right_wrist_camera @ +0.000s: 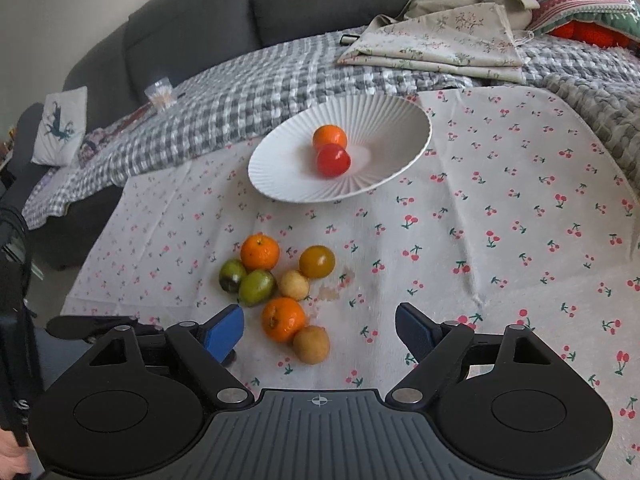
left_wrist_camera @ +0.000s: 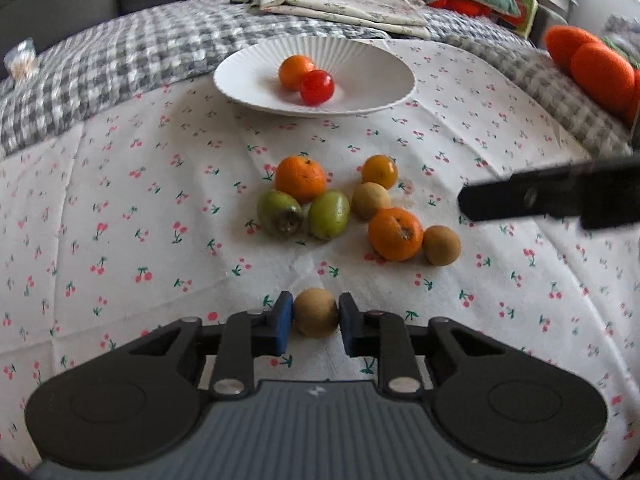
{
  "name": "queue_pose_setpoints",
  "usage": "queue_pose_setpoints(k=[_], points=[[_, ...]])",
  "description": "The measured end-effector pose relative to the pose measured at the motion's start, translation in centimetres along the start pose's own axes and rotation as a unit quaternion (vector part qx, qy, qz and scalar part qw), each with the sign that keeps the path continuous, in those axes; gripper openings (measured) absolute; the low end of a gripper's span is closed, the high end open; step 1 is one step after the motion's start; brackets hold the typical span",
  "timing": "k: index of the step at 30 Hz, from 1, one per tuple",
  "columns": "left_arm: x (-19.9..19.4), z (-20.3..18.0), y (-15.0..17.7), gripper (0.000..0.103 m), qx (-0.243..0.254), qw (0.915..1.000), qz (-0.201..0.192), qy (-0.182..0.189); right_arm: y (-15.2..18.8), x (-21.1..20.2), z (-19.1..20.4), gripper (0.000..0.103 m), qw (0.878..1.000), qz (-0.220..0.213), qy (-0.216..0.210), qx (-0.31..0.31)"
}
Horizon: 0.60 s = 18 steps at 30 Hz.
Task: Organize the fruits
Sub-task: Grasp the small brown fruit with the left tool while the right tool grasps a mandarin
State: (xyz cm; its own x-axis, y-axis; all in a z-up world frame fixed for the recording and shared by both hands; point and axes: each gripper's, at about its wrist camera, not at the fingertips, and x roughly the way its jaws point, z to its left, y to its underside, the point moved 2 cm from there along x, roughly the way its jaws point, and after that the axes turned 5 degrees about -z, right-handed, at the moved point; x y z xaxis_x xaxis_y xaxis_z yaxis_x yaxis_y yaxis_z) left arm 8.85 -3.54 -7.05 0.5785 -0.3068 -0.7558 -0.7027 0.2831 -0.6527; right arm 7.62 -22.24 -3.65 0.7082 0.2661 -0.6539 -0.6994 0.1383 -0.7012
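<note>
Left gripper is clamped on a small brown fruit, blue fingers pressed to both its sides, right down on the cherry-print cloth that covers the surface. Only the left wrist view shows that grip; from the right wrist view the fruit cannot be seen, and just a dark part of the left tool pokes out low on the left. Right gripper stands wide open with nothing held, its fingers spread either side of an orange and another brown fruit, touching neither. In the left view that right tool is only a blurred black bar cutting in from the right edge. The pile lies mid-cloth: a second orange, two green fruits touching it, a yellow-orange round one, a pale brown one. Beyond it, the white ribbed bowl holds an orange fruit and a red one, touching. The right view alone takes in the grey sofa and a white cushion; the left view alone catches orange plush shapes, cut off at the frame edge. Bare cloth lies wide open to the right of the pile and between pile and bowl; the checked blanket borders the cloth's far side.
</note>
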Motion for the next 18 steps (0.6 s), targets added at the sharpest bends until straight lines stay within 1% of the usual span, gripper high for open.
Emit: queue_pose_setpoints(k=[5,11,13,16,17,18], points=[[-0.7,0.9,-0.4,0.023,-0.020,0.9997,-0.011,-0.003,0.5,1.5,0.9,0.074,1.000,0.012,0.000,-0.024],[-1.4,1.8,-0.9,0.023,-0.039,0.9989,-0.022,-0.013,1.0,3.1,2.3,0.073,0.998,0.016,0.000,-0.065],[-1.5,2.0,-1.0,0.023,-0.044,0.9986,-0.023,-0.017,1.2,3.8,2.7,0.071,0.996,0.018,0.004,-0.083],[-1.4,2.3,-1.0,0.023,-0.049,0.9984,-0.022,-0.020,1.5,4.8,3.2,0.063,0.995,0.023,0.008,-0.100],[-1.4,2.4,-1.0,0.023,-0.049,0.9984,-0.022,-0.021,1.5,5.1,3.3,0.059,0.994,0.022,0.011,-0.106],[-1.4,2.4,-1.0,0.023,-0.048,0.9983,-0.022,-0.022,1.6,5.3,3.4,0.051,0.993,0.021,0.014,-0.113]])
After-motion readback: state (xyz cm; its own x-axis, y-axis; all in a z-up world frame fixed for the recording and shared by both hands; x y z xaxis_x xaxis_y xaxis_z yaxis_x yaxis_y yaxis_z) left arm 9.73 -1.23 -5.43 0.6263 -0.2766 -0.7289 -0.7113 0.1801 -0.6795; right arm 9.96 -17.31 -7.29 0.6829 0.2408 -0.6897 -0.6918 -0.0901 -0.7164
